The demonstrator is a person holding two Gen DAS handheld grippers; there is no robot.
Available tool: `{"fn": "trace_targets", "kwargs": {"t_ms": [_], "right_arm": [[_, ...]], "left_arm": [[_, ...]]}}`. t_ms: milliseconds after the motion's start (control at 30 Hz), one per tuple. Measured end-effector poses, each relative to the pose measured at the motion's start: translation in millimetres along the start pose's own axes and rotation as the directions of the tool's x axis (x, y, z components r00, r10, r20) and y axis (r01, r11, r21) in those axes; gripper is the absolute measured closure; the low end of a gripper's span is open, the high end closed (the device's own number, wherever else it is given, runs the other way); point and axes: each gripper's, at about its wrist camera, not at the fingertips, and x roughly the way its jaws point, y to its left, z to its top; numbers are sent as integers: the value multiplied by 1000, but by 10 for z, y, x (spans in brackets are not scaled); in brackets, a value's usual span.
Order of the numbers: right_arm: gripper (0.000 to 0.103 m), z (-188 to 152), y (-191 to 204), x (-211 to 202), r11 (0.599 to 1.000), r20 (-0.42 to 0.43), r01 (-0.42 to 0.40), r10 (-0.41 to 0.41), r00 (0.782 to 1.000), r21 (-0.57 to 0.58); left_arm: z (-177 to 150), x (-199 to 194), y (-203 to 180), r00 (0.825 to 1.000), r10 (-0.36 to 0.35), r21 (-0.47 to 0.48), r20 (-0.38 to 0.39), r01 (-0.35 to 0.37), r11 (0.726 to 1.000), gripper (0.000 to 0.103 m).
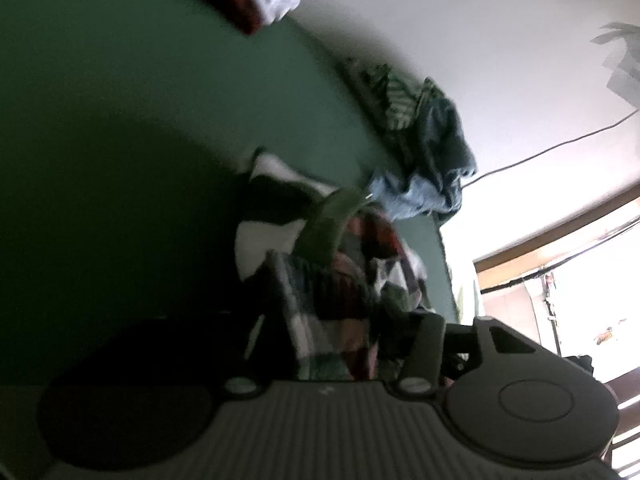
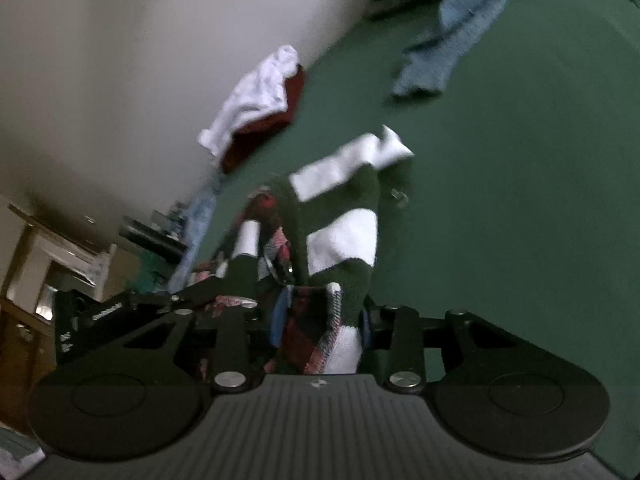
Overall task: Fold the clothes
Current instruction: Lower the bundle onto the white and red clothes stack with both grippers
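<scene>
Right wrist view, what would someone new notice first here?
The plaid garment with dark green and white bands, bunched right between the right gripper fingers and rising in front of the lens. Behind it, on the green surface, a white cloth on something red lies by the wall, and a light blue garment farther back.

Green surface (image 2: 520, 220) noted. Held garment (image 2: 340, 220) was banded dark green and white, with red plaid lining, possibly. White cloth (image 2: 256, 96) over dark red cloth (image 2: 264, 136); blue denim garment (image 2: 460, 24) recorded.
</scene>
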Motion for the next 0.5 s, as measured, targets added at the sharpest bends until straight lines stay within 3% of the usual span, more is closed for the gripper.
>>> {"fn": "trace_targets", "kwargs": {"t_ms": [267, 500], "right_arm": [[68, 733, 414, -46, 993, 34, -109, 110, 993, -38], [68, 1589, 1051, 278, 979, 104, -164, 177, 979, -122]], "left_arm": [[685, -172, -510, 998, 23, 92, 50, -28, 995, 53], [1772, -469, -894, 992, 17, 220, 127, -45, 974, 53]]}}
